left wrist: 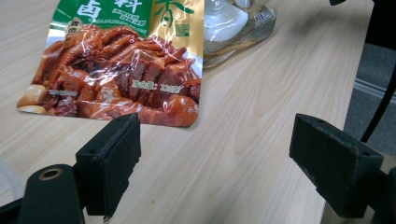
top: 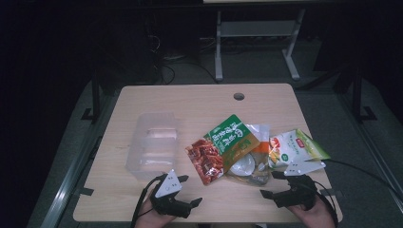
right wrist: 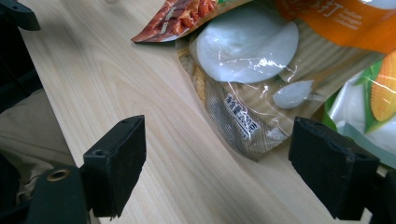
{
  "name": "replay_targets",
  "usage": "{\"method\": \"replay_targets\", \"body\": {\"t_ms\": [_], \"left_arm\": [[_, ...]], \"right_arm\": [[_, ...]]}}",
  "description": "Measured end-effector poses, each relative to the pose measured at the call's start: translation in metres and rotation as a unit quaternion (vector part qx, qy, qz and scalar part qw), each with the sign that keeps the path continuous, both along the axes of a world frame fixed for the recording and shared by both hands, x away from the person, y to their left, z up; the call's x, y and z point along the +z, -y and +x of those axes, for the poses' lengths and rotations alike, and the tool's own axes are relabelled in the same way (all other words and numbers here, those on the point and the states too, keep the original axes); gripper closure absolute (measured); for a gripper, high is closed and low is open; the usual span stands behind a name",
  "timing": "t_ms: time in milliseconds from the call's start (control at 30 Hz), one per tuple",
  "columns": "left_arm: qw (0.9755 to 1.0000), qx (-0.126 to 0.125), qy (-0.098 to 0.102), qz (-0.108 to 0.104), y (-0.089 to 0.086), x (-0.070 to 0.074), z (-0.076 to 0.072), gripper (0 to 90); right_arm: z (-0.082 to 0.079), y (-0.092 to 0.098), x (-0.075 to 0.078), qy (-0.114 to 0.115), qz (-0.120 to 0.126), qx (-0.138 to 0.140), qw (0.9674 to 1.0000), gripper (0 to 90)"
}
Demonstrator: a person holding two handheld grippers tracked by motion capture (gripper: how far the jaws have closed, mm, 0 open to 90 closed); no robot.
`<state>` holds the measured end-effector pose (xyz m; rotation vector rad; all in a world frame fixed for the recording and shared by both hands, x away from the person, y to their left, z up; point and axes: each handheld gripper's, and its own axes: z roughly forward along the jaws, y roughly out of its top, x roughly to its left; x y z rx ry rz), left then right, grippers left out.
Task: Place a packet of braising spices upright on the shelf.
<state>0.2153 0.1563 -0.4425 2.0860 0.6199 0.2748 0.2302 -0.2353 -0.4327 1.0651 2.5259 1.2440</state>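
Pouch handling: we are judging the braised-meat pouch (left wrist: 116, 70) ahead of the spread left gripper (left wrist: 219, 163) light, floppy, slippery; we are favouring its near edge, right gripper (right wrist: 217, 165) also spread.

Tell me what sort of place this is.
Probably a lab or workshop set up for recording, not a home: a plain wooden table with a cable hole, another bench's metal legs behind it, cables on the floor, dark surroundings.

Three snack packets (top: 247, 149) overlap on the table (top: 199, 102), right of a tray (top: 153, 145).
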Motion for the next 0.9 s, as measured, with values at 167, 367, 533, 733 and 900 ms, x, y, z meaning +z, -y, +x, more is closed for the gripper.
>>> {"method": "replay_targets", "body": {"t_ms": [167, 367, 533, 733, 900], "left_arm": [[1.0, -0.004, -0.004, 0.0, 0.002, -0.001, 0.001, 16.0], [1.0, -0.004, -0.004, -0.002, 0.002, -0.002, 0.0, 16.0], [0.9998, -0.013, 0.012, 0.008, 0.004, 0.0, -0.004, 16.0], [0.9996, -0.016, 0.017, 0.014, 0.006, -0.002, -0.007, 16.0], [0.9997, -0.014, 0.017, 0.013, 0.005, -0.001, -0.006, 16.0]], "right_arm": [[0.002, -0.002, -0.001, -0.004, 0.002, 0.0, 1.0, 17.5], [0.009, -0.004, 0.002, -0.005, 0.015, -0.004, 0.9999, 18.6], [0.02, -0.012, 0.009, -0.004, 0.007, -0.009, 0.9999, 20.3], [0.037, -0.026, 0.014, -0.003, -0.03, -0.021, 0.9993, 23.8], [0.059, -0.035, 0.017, -0.013, -0.009, -0.027, 0.9995, 24.0]]}}
